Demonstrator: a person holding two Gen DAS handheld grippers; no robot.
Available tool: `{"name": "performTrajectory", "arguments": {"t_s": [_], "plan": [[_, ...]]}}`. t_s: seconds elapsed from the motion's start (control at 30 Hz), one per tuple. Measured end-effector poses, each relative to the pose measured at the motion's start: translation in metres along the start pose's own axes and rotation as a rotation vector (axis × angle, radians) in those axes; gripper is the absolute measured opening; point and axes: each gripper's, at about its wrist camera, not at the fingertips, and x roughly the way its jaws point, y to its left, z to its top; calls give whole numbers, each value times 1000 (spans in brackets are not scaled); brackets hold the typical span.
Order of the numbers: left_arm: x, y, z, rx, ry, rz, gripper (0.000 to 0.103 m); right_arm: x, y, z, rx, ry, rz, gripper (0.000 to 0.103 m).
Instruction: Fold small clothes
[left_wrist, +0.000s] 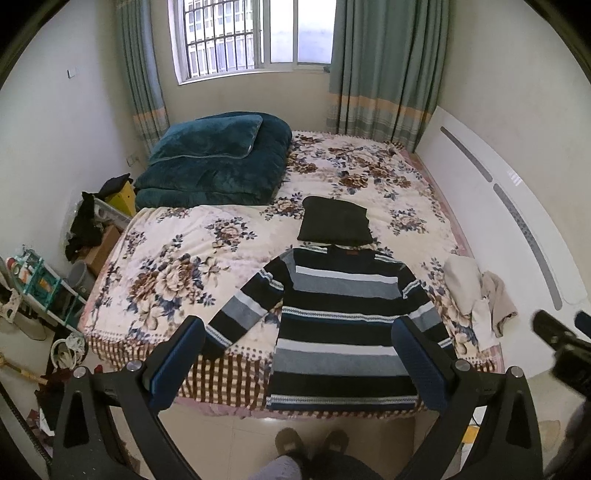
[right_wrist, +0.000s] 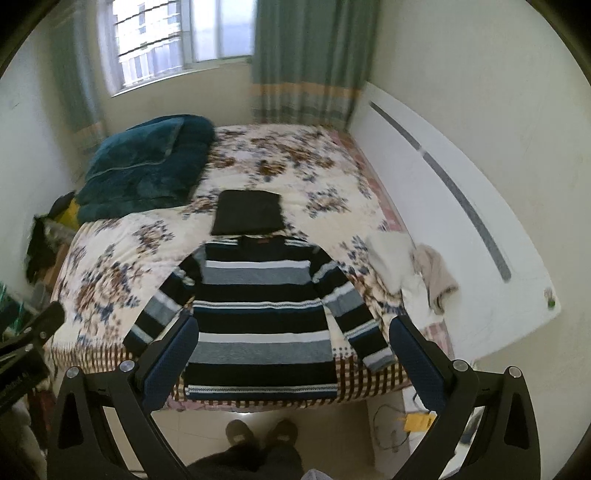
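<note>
A bed (left_wrist: 229, 236) under a cream floral blanket fills a small room with a barred window (left_wrist: 221, 37) and green curtains (left_wrist: 384, 62); a white headboard (left_wrist: 480, 177) runs along its right side. A striped sweater (left_wrist: 343, 325) lies flat at the near edge, both sleeves angled outward. Just beyond its collar sits a folded black garment (left_wrist: 334, 221), a folded teal quilt (left_wrist: 210, 162) lies in the far left corner, and beige clothes (left_wrist: 480, 295) are heaped by the headboard. The left gripper (left_wrist: 299, 365) and right gripper (right_wrist: 293, 365) hang above the sweater's hem, each with its 2 fingers spread wide and holding nothing.
</note>
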Motion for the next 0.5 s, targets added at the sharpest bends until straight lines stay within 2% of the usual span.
{"name": "performTrajectory", "arguments": {"t_s": [0.2, 0.27, 0.33, 0.5], "plan": [[76, -2, -3, 43, 18, 14, 103, 79, -69, -13, 174, 70, -135, 103], [109, -9, -4, 61, 44, 52, 103, 119, -103, -26, 237, 113, -174, 103], [149, -16, -6, 68, 93, 92, 103, 165, -144, -44, 322, 177, -218, 103], [237, -32, -20, 81, 181, 161, 103, 283, -237, -106, 513, 315, -260, 103]]}}
